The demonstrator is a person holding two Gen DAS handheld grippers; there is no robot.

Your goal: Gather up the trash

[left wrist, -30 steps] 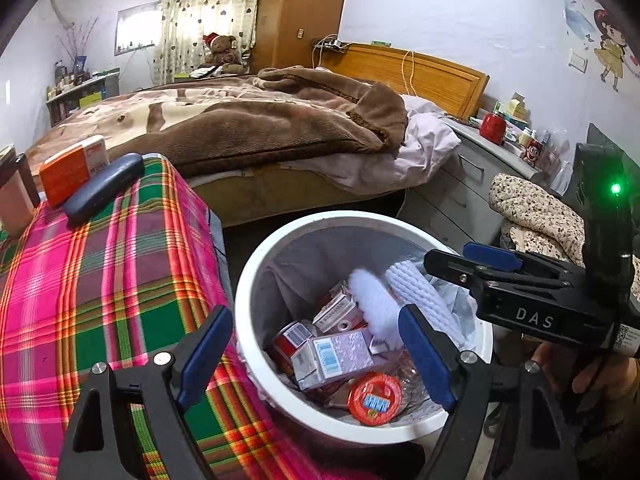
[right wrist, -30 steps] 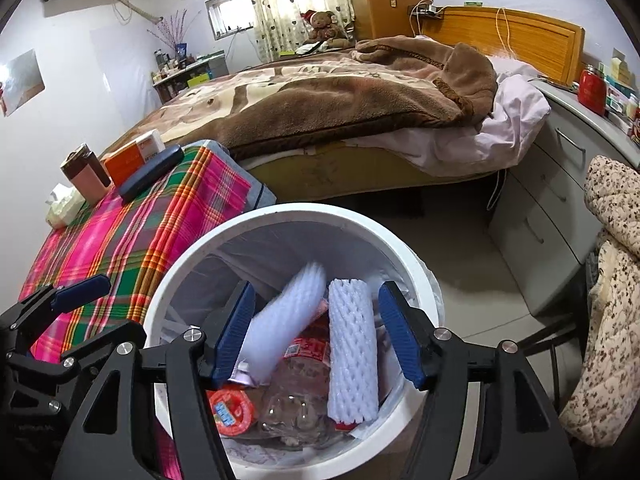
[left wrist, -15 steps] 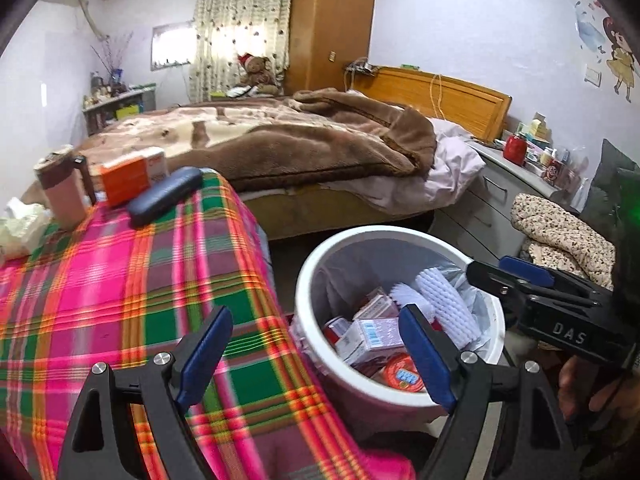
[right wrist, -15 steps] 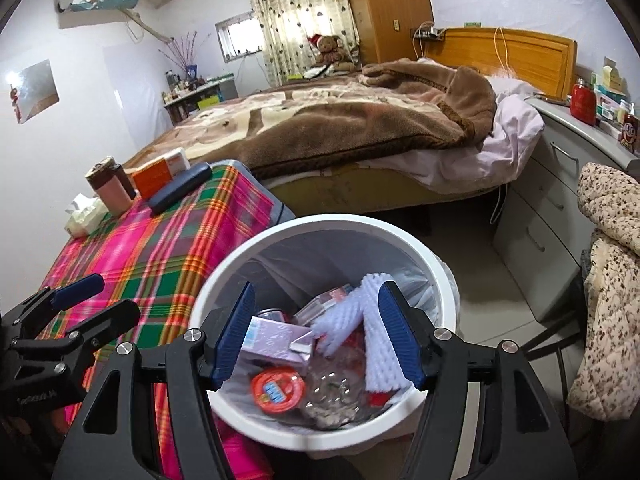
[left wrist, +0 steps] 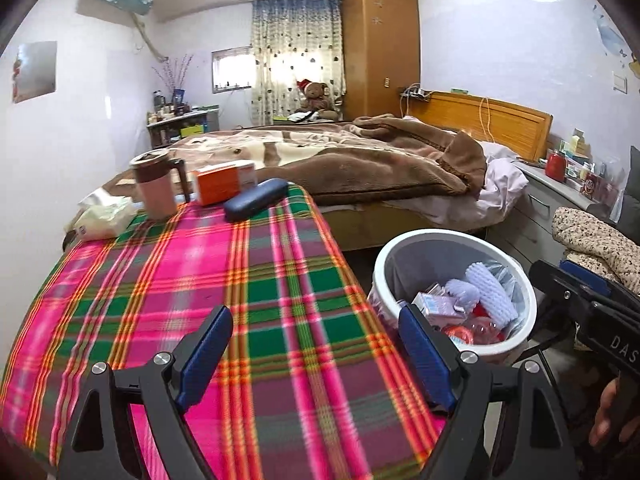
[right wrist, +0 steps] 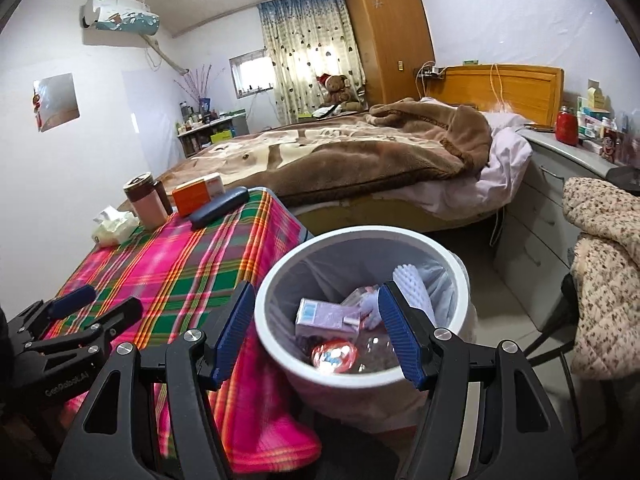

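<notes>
The white trash bin (right wrist: 360,236), holding cartons and foam sleeves, stood beside the plaid-covered table (left wrist: 200,280). Both grippers, left (left wrist: 316,354) and right (right wrist: 316,328), hovered near the bin, spread and empty; a careless swing risked tipping it.

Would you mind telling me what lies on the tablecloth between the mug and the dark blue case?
An orange box sits between the mug and the case, at the tablecloth's far end; both wrist views show it.
</notes>
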